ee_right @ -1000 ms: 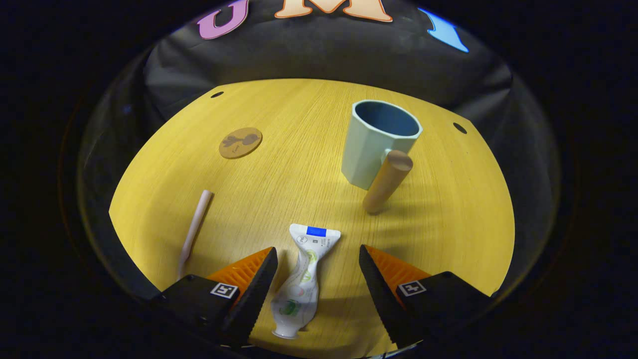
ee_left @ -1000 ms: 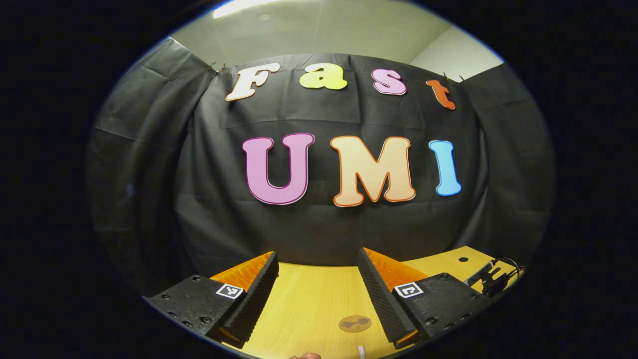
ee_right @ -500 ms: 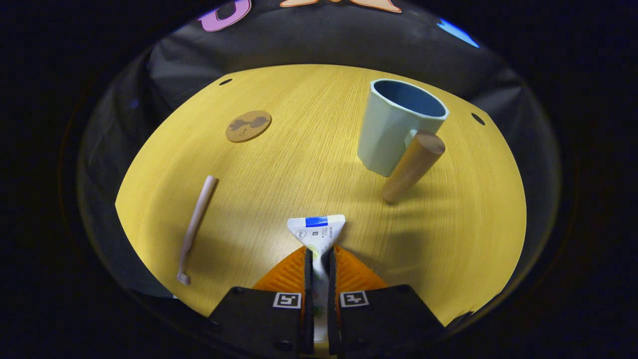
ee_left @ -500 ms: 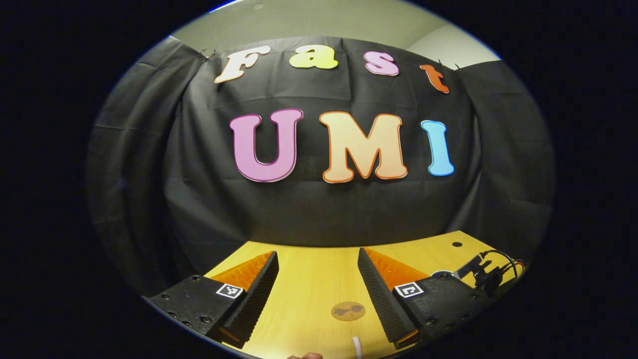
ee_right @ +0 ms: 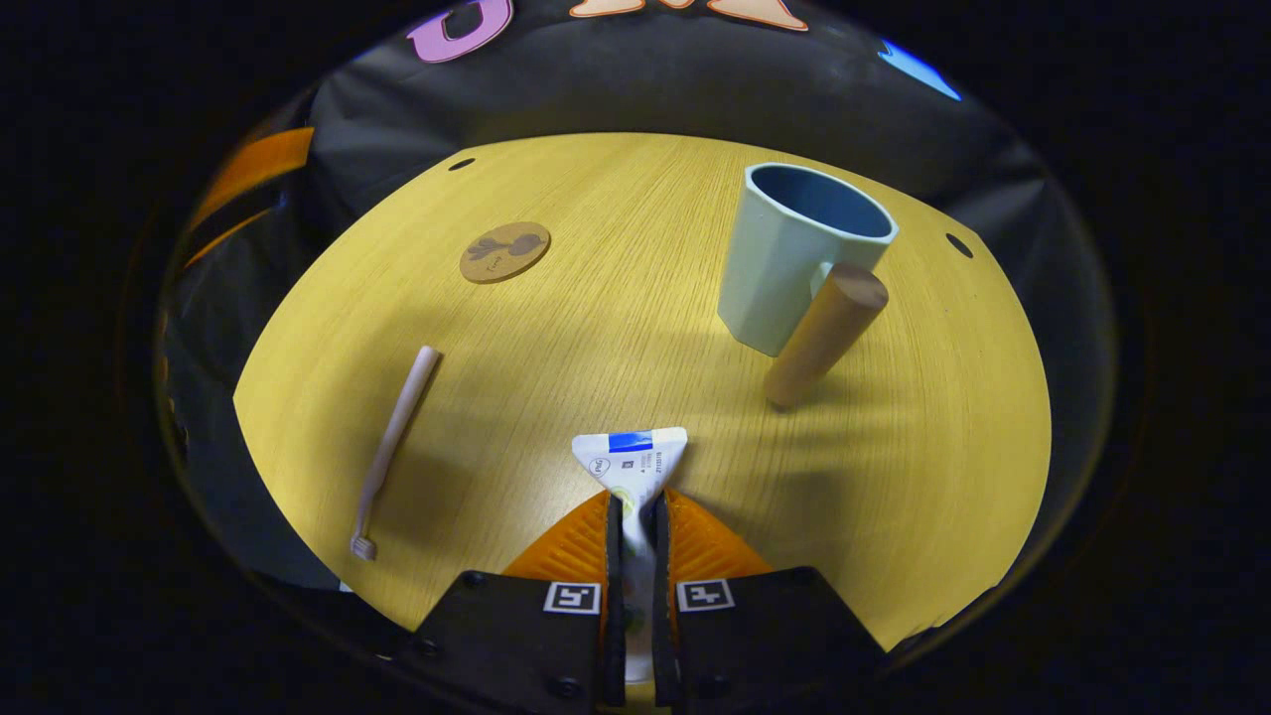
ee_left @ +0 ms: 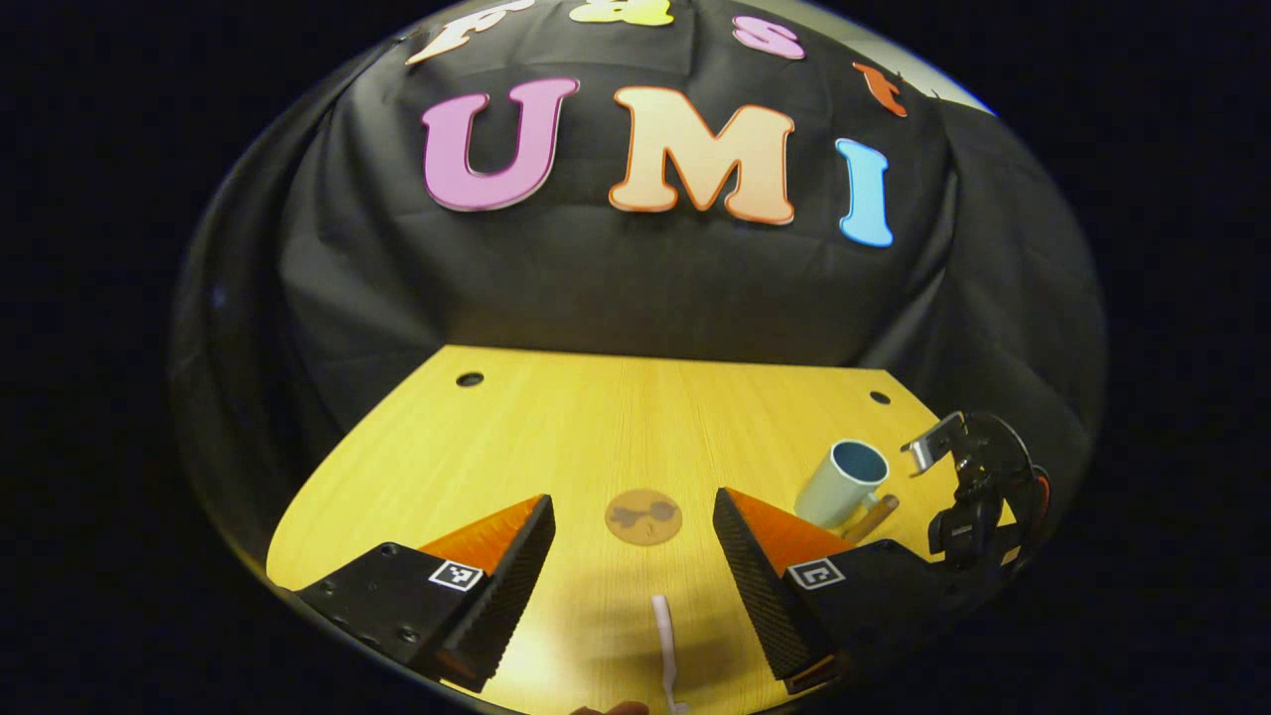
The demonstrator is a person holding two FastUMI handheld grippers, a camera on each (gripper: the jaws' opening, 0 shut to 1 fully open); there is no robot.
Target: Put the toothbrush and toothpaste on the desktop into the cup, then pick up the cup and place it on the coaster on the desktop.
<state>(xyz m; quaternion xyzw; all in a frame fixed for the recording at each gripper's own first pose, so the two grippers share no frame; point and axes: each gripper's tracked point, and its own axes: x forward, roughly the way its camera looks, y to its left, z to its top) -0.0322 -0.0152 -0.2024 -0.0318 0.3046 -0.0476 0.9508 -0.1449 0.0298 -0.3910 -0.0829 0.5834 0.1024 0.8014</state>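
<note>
In the right gripper view my right gripper (ee_right: 635,516) is shut on the white toothpaste tube (ee_right: 633,463), whose flat end sticks out ahead of the fingers. A pale blue cup (ee_right: 794,253) with a wooden handle (ee_right: 824,333) stands upright at the far right. The pale pink toothbrush (ee_right: 392,447) lies at the left, and the round brown coaster (ee_right: 504,251) sits beyond it. In the left gripper view my left gripper (ee_left: 634,541) is open above the desk, with the toothbrush (ee_left: 665,645) below between its fingers. The coaster (ee_left: 643,516) and cup (ee_left: 844,482) lie ahead.
The yellow wooden desktop (ee_right: 616,328) has small dark holes near its far corners. In the left gripper view the other gripper (ee_left: 978,497) with its cables sits at the desk's right edge. The black cloth wall closes off the back.
My left gripper has tipped downward, so the desk, coaster, cup and toothbrush come into its view. My right gripper closed on the toothpaste tube and holds it.
</note>
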